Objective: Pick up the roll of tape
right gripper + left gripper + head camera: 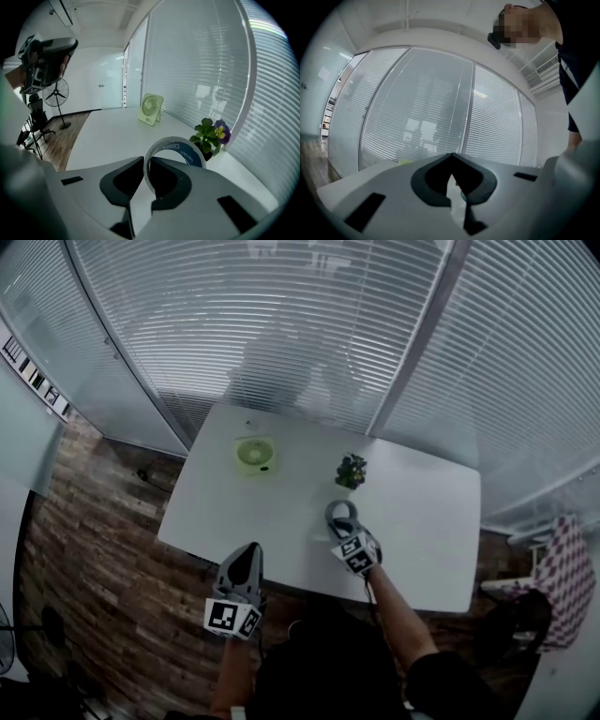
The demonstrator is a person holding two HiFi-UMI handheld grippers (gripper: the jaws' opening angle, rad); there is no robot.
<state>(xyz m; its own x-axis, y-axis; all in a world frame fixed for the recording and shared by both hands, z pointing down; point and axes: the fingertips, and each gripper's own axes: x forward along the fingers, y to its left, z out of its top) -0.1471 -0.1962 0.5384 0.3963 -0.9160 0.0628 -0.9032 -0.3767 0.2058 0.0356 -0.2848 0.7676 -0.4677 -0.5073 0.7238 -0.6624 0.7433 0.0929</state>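
White table [281, 521] and slatted blinds [281, 315] make up the room. Nearest me, the left gripper [451, 157] hangs off the table's edge, its jaws together on nothing. The right gripper [147, 161] has its jaws narrow, nipping one wall of the roll of tape [186, 152]. One jaw is outside the band and the other seemingly in the hole. Most of the ring stands beyond and above the tips. It sits on edge with its axis running across the jaws and its broad span rising away from them. That thin pinch could let it swivel or slip free, I'd say. Just beyond the jaws is a potted plant [209, 133], which a forward swing could clip. A fan [151, 108] stands farther off.
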